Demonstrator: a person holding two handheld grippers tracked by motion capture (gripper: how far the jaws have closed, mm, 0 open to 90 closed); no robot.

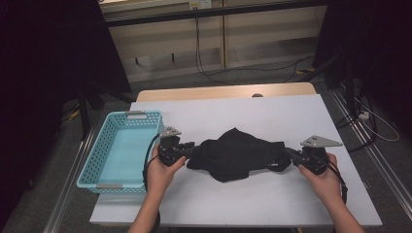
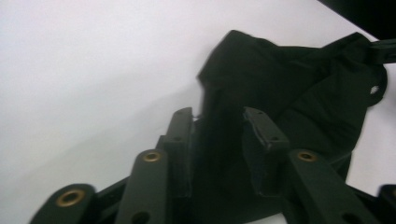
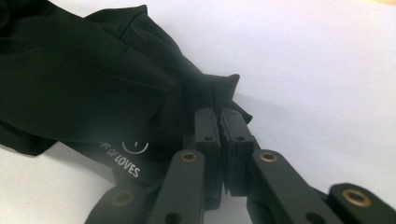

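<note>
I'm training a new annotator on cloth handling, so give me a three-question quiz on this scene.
1. True or false: the right gripper is pinched shut on a corner of the black garment.
2. Where is the turquoise basket? A) at the left edge of the white table, next to the left gripper; B) on top of the garment; C) in the person's right hand.
3. Fill in: seen in the left gripper view, the left gripper's jaws stand ____, with a fold of garment between them.

Key: 1 true; 2 A; 3 apart
</note>
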